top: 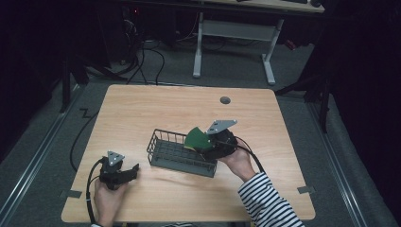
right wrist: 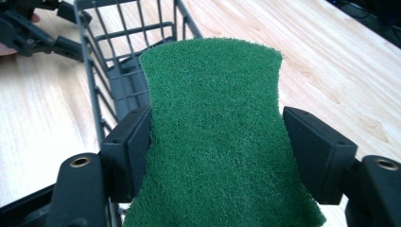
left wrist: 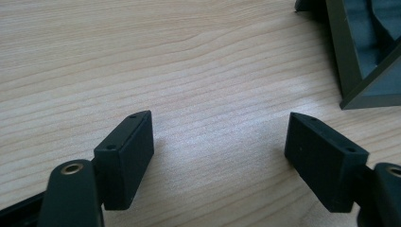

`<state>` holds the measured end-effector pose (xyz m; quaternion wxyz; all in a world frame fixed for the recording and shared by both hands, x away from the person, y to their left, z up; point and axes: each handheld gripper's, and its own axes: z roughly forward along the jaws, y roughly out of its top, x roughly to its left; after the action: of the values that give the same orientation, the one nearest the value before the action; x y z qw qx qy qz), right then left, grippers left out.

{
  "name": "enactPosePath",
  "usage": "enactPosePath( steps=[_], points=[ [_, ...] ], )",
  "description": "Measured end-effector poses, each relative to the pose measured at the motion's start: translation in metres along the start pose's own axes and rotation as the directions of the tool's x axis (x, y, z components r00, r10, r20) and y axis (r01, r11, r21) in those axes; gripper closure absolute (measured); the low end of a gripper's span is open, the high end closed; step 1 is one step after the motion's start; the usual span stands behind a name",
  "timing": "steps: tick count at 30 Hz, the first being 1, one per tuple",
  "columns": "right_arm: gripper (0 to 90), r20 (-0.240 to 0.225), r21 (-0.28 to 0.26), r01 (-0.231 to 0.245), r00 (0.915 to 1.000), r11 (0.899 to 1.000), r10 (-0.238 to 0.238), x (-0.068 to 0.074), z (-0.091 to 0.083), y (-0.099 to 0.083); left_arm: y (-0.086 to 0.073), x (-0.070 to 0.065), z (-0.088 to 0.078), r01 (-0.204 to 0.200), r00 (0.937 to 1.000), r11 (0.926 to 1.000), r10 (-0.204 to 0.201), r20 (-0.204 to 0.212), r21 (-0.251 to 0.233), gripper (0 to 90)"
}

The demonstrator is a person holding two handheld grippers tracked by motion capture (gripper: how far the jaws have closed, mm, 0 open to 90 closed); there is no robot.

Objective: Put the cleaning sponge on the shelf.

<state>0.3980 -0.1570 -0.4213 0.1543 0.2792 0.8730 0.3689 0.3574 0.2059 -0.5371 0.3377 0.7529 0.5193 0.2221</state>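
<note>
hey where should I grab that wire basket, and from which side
Take the basket by its top rim wire on the near long wall, coming straight down: the thin wire fits between jaws, and the left gripper, open beside it, is nearest. The pad overhangs the right end.

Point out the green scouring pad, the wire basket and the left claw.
green scouring pad [right wrist: 215, 137]: right gripper view, middle of its face.
wire basket [top: 163, 163]: high view, near side wall.
left claw [left wrist: 220, 156]: left gripper view, midway between its tips.

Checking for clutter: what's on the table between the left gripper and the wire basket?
Nothing: bare wood separates the left gripper from the wire basket in the high view.
</note>
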Motion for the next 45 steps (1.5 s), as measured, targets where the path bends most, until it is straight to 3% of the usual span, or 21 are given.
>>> enactPosePath(
  steps=[10, 26, 40, 45],
  points=[
    [27.7, -0.007, 0.030, 0.022, 0.9997, 0.999, -0.022, 0.001, 0.002, -0.003, 0.000, 0.000, 0.000, -0.001, 1.0000, 1.0000, 0.001, 0.001, 0.000, 25.0],
    [27.9, -0.024, 0.029, 0.019, 0.9996, 0.999, -0.018, 0.003, 0.004, -0.009, 0.000, 0.000, 0.000, -0.002, 1.0000, 1.0000, 0.002, 0.003, 0.000, 25.1],
    [28.3, -0.004, 0.049, 0.045, 0.9990, 0.998, -0.045, 0.004, 0.006, -0.012, 0.000, 0.000, 0.000, -0.002, 1.0000, 1.0000, 0.002, 0.004, -0.002, 25.1],
    [27.6, -0.013, 0.047, 0.028, 0.9995, 0.999, -0.027, 0.003, 0.005, -0.012, 0.000, 0.000, 0.000, -0.002, 1.0000, 1.0000, 0.002, 0.004, -0.002, 25.1]
  ],
)
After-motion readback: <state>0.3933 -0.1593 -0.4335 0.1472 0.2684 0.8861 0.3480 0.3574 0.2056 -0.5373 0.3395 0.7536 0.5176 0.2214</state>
